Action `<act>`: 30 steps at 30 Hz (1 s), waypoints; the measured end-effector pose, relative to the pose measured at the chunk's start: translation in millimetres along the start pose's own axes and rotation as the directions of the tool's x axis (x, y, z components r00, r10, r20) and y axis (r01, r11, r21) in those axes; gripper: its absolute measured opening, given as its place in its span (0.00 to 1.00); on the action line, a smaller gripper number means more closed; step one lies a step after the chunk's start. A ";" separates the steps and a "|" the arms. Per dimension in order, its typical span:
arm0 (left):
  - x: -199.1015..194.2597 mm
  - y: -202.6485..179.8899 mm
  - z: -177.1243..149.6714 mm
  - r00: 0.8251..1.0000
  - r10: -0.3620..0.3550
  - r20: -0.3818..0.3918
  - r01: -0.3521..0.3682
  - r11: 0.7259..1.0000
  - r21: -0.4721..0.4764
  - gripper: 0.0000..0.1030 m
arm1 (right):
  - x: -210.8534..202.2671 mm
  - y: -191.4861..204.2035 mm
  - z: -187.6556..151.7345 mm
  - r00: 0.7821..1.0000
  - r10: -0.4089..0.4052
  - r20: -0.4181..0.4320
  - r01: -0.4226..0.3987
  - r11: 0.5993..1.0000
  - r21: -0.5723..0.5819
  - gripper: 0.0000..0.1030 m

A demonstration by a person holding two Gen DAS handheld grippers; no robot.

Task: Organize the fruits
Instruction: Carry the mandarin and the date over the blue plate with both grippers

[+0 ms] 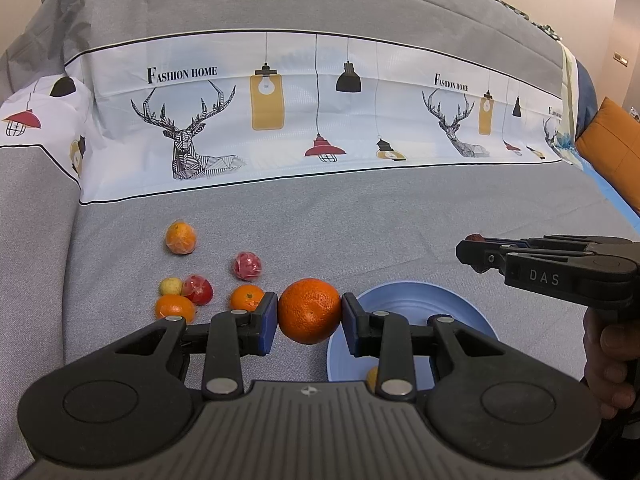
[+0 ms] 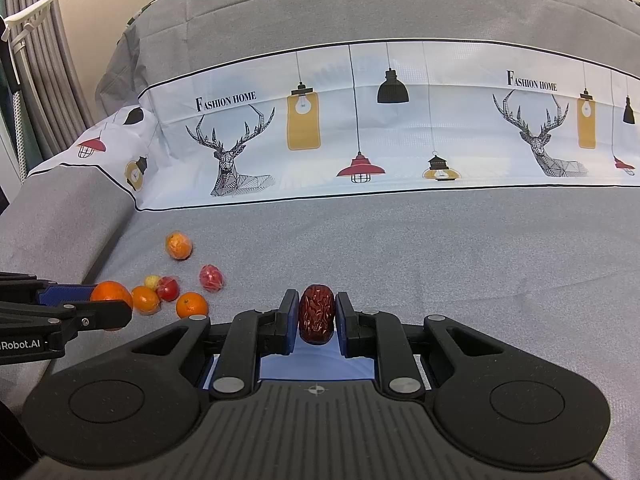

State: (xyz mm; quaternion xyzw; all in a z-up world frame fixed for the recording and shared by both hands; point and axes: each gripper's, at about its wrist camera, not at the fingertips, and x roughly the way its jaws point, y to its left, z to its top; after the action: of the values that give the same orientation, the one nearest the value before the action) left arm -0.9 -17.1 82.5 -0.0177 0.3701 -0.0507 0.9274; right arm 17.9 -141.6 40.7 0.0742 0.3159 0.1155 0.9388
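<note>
The left gripper (image 1: pixel 309 312) clamps an orange (image 1: pixel 309 310) and the right gripper (image 2: pixel 316 314) pinches a red date (image 2: pixel 316 314), both carried. Next, I judge, each needs lowering into the blue plate (image 1: pixel 416 300) nearby, then releasing.

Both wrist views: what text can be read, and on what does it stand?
"FASHION HOME": white printed band of the grey cloth, repeated.
"DAS": black right gripper's arm.
"Robot.AI", start cut off: black left gripper's arm.
Third print at right edge: too small.
</note>
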 end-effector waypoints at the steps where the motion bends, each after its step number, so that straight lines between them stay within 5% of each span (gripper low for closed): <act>1: -0.1 0.0 0.0 1.000 -0.001 0.000 0.001 1.000 0.001 0.36 | -0.1 -0.2 -0.2 1.000 0.000 0.000 0.000 1.000 0.000 0.20; 30: 3.0 0.8 -0.4 1.000 -0.005 -0.012 0.005 0.999 0.038 0.36 | -2.5 0.7 -0.2 1.000 0.006 0.009 -0.006 1.000 0.001 0.20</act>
State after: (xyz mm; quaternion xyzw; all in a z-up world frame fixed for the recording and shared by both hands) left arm 1.1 -16.6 80.1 -0.0007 0.3747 -0.0600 0.9252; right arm 15.7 -141.6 42.2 0.0759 0.3114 0.1177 0.9399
